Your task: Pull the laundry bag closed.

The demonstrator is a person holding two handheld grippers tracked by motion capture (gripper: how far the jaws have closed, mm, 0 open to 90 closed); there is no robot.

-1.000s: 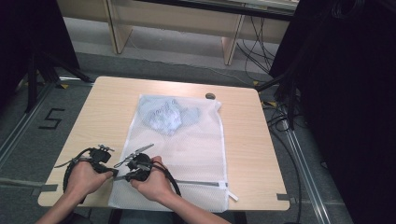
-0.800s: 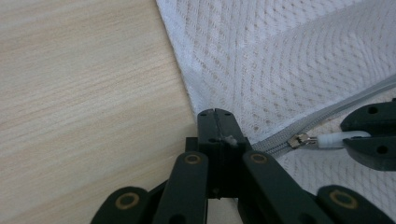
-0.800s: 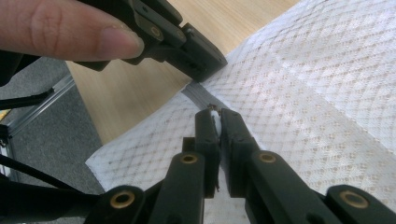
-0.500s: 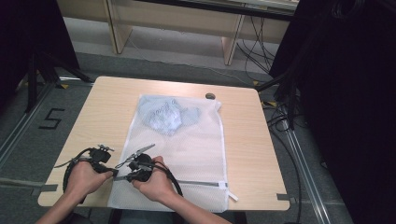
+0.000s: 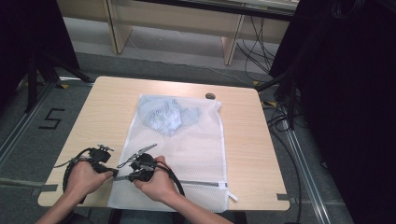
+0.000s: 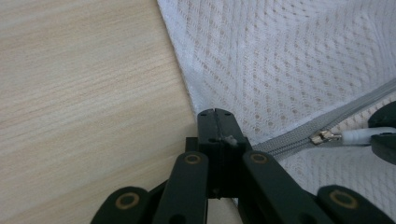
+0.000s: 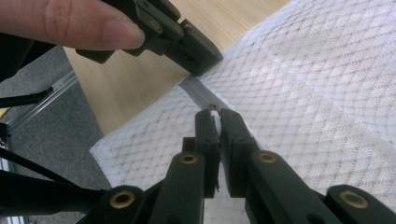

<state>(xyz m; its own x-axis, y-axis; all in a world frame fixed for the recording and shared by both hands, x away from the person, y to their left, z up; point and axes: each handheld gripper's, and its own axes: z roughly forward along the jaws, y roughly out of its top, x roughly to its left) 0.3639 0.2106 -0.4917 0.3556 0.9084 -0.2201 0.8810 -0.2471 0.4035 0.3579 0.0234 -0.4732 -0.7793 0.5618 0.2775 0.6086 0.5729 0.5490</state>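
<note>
White mesh laundry bag (image 5: 187, 154), rectangular and zippered, lying flat on the pale wooden table (image 5: 261, 140), near edge close to the person's side. Grey zipper (image 5: 201, 183) running across the bag's near end, white pull tab (image 7: 214, 115) at its left part. Right gripper (image 7: 214, 114), black and two-jawed, closed on that white pull tab, jaws pinched together with the tab showing as a thin white strip between them. Left gripper (image 6: 215, 114), also black, jaws pressed together at the bag's left edge right by the end of the zipper; seemingly nipping the mesh hem there, though actual contact with fabric hard to tell for sure. Both grippers just beside each other at the bag's near-left corner, left one over bare wood at the hem, right one over the mesh. Left hand (image 5: 84, 177) and right hand (image 5: 159, 184) entering from the bottom, cables looping around them. Farther up inside the bag, a crumpled pale blue garment (image 5: 168, 114) bunched toward the far end. Beyond the bag's far right corner, a small dark round object (image 5: 210, 96) resting on the table near its far edge. Further off, grey floor with a taped marking and wooden furniture legs.
</note>
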